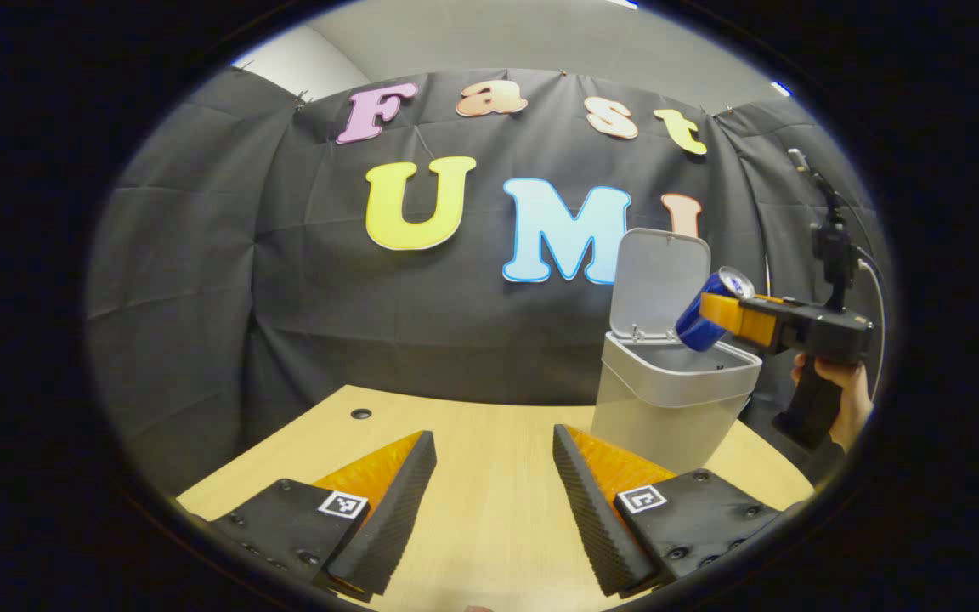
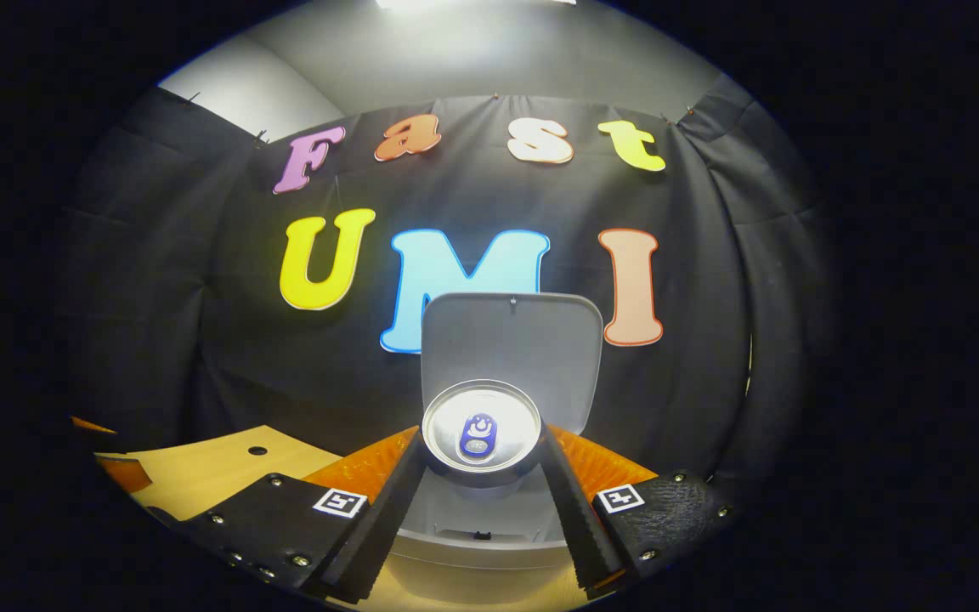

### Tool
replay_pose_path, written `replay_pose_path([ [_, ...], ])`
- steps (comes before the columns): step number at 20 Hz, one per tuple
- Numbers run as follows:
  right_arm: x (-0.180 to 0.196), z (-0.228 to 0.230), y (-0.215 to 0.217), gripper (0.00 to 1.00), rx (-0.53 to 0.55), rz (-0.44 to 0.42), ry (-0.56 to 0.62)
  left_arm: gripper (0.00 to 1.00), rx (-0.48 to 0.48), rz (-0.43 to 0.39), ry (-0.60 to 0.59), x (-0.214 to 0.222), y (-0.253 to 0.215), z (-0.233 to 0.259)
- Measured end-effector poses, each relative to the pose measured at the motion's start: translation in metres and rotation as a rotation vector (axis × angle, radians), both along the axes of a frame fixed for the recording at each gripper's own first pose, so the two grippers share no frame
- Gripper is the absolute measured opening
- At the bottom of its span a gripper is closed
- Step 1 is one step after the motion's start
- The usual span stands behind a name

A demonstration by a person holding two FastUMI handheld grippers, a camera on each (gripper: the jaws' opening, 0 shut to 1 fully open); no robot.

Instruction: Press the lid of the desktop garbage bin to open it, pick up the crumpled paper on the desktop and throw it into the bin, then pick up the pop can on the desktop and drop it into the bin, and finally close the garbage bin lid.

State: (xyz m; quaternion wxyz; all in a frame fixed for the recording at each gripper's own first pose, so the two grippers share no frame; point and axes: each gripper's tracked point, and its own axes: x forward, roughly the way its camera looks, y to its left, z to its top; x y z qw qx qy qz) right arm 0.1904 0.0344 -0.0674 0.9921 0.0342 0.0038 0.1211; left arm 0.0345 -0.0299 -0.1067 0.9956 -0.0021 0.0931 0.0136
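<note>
Writing on the blue pop can [image 2: 480, 434] was too small to make out. Its silver top faced the camera in the right gripper view, both fingers of the right hand-held gripper [image 2: 481, 476] pressed on its sides, tilted over the open mouth of the grey garbage bin [image 1: 668, 399]. The lid [image 1: 658, 280] stood upright behind. A hand [image 1: 838, 395] gripped the handle. The left hand-held gripper [image 1: 494, 476] hung wide apart, empty, above bare tabletop [image 1: 489, 433].

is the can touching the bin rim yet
Apart. The left gripper view shows the can, held in the right hand-held gripper, tilted above the bin opening, with a gap over the rim.
</note>
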Motion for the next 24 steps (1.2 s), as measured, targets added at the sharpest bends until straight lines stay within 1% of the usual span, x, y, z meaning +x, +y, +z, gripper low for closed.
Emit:
replay_pose_path([
  [4, 0.015, -0.024, 0.003, 0.84, -0.038, 0.003, 0.074, 0.92, -0.005, 0.001, -0.003, -0.001, -0.004, 0.002],
  [5, 0.016, -0.027, 0.004, 0.84, -0.043, 0.003, 0.082, 0.91, -0.005, 0.003, -0.008, -0.002, -0.003, 0.004],
  [6, 0.015, -0.028, 0.005, 0.84, -0.048, 0.005, 0.087, 0.94, -0.005, 0.005, -0.008, -0.002, -0.003, 0.004],
  [9, 0.017, -0.029, 0.004, 0.85, -0.063, -0.001, 0.084, 0.93, 0.004, 0.01, -0.002, -0.004, -0.001, 0.003],
  [10, 0.016, -0.027, 0.004, 0.85, -0.062, -0.001, 0.079, 0.94, 0.006, 0.012, -0.005, -0.005, -0.001, 0.005],
  [11, 0.016, -0.025, 0.004, 0.85, -0.056, -0.002, 0.073, 0.92, 0.005, 0.012, -0.011, -0.007, -0.001, 0.007],
  [12, 0.015, -0.022, 0.003, 0.86, -0.049, -0.004, 0.067, 0.94, 0.004, 0.012, -0.014, -0.009, -0.002, 0.009],
  [16, 0.011, -0.01, -0.001, 0.87, -0.035, -0.01, 0.04, 0.94, 0.003, 0.013, -0.015, -0.011, -0.003, 0.01],
  [21, 0.013, 0.013, -0.008, 0.87, -0.047, -0.026, -0.006, 0.94, 0.003, 0.018, -0.022, -0.018, 0.002, 0.013],
  [24, 0.015, 0.028, -0.012, 0.89, -0.048, -0.039, -0.021, 0.94, -0.005, 0.024, -0.013, -0.018, 0.008, 0.011],
])
